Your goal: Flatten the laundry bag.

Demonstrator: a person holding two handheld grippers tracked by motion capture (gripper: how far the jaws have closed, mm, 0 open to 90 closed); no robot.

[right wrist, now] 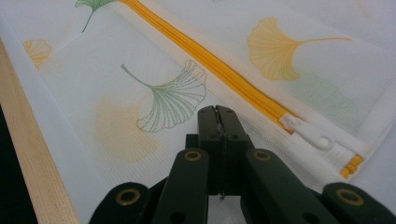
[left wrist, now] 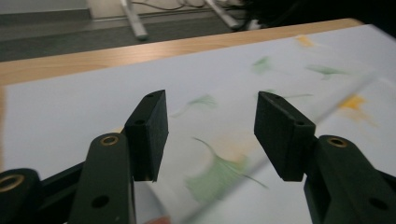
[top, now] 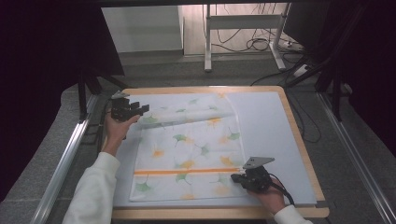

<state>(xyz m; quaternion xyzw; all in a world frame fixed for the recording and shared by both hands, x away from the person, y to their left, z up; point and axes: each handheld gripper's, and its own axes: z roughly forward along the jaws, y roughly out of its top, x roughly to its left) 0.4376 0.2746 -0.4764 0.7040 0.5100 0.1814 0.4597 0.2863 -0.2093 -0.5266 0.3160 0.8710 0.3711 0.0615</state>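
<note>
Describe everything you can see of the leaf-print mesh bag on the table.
The mesh bag is white, see-through netting printed with green and yellow ginkgo leaves. An orange zipper with a white pull crosses it near the person's edge. It lies flat on a pale mat, its far part folded back over itself. The right gripper is shut, its tips down on the mesh beside the zipper's end. The left gripper hovers open above the far left corner.

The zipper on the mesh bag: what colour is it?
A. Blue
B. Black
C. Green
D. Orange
D: the right gripper view shows an orange zipper running across the leaf-printed bag to a white pull.
</note>
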